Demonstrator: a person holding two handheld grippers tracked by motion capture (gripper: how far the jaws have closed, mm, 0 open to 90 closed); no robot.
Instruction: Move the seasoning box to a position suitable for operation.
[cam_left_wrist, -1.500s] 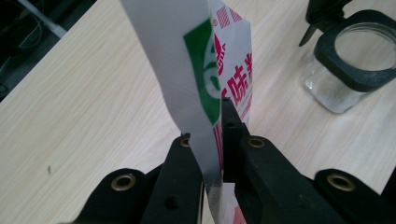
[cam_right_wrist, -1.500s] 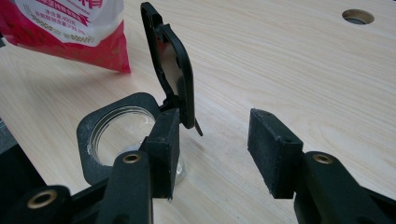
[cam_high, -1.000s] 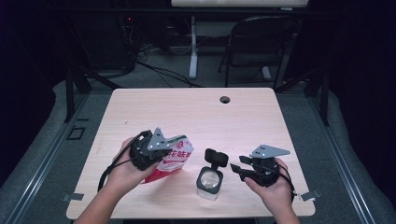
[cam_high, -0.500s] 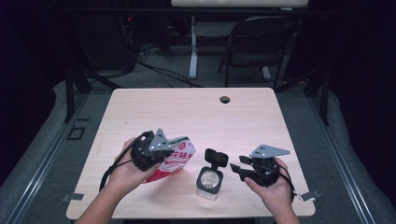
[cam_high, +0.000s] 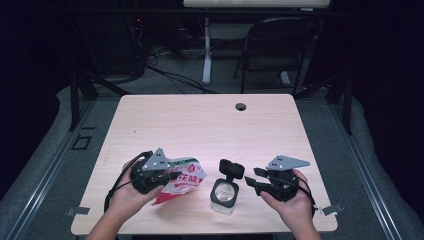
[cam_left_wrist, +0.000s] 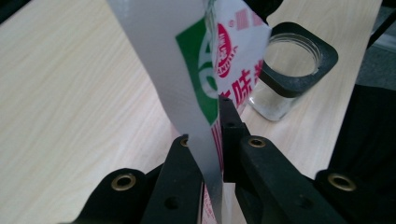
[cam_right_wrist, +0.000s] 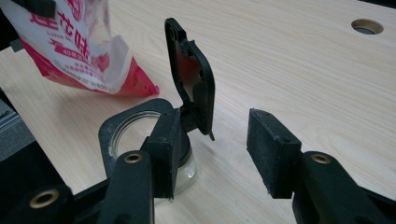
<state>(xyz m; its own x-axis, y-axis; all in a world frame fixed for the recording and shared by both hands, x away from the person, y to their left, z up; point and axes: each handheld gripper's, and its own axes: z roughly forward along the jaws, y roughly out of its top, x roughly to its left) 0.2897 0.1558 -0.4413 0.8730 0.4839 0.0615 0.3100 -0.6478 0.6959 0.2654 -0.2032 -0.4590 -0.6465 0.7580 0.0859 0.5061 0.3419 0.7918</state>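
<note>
Red and white with a green patch, the bag (cam_high: 181, 181) hangs pinched between the jaws of our left gripper (cam_high: 159, 176), held up off the table (cam_high: 200, 125) just left of the jar (cam_high: 224, 193). In the left gripper view the two black jaws press together on the bag's (cam_left_wrist: 205, 70) silvery seam, and the jar's (cam_left_wrist: 292, 70) open mouth sits just beyond the bag's edge.

We have the jar ready: its black hinged lid (cam_high: 231, 168) stands flipped up, and through the clear glass it looks empty, though we cannot be sure.

Our right gripper (cam_high: 261, 181) waits just right of the jar with its jaws spread and nothing between them; in the right gripper view one jaw lies close against the jar's (cam_right_wrist: 140, 135) black collar, and the raised lid (cam_right_wrist: 191, 74) stands between the jaws.

We judge the step in hand to be bringing the bag to the jar for pouring. Next we need to carry the bag over the mouth and tip its open corner down, which end is open we cannot tell. The right gripper could steady the jar by the collar, since a nudge from the bag might shift it or knock the lid shut.
</note>
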